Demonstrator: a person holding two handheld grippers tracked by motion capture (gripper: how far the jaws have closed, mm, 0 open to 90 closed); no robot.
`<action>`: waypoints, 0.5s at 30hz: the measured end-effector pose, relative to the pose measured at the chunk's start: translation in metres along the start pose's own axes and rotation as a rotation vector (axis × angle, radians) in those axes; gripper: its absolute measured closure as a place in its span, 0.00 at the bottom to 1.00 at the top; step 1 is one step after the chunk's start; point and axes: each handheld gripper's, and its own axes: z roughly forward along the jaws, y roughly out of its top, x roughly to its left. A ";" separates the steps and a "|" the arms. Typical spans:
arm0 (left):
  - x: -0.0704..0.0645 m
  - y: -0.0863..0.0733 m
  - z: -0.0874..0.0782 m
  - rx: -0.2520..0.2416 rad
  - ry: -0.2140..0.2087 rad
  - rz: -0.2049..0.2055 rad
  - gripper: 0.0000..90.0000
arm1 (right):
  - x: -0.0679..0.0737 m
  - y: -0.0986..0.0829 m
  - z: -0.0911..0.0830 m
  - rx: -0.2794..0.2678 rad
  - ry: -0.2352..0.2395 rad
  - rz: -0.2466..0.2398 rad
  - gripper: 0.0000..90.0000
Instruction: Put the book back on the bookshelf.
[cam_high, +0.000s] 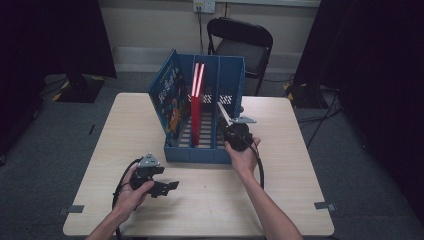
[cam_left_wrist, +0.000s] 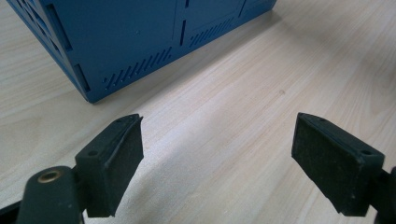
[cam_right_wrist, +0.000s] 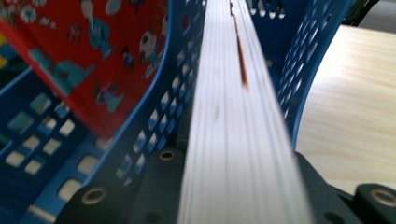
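A light wood-grain table (cam_high: 280, 190) is seen on a grey floor (cam_high: 45, 150). A blue slotted file rack (cam_high: 200, 150) is stood directly on it, toward the far middle.

The left gripper (cam_high: 167, 186) hovers just in front of the blue rack (cam_high: 200, 152), jaws wide apart; the right gripper (cam_high: 226, 120) reaches into its rightmost slot, jaws clamped.

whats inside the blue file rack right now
The blue file rack holds a red book upright in its middle slot. The right gripper clamps a white-edged book in the right slot; its cover is hidden.
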 end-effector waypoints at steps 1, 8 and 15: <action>0.000 0.000 0.000 0.000 -0.002 -0.003 0.18 | 0.000 -0.002 0.000 0.003 -0.004 -0.012 0.82; -0.001 0.000 0.001 0.002 0.000 0.001 0.18 | -0.002 -0.009 -0.002 0.010 0.011 -0.030 0.81; -0.001 0.000 0.001 0.002 0.001 -0.002 0.18 | -0.003 -0.014 -0.010 -0.006 0.032 -0.025 0.78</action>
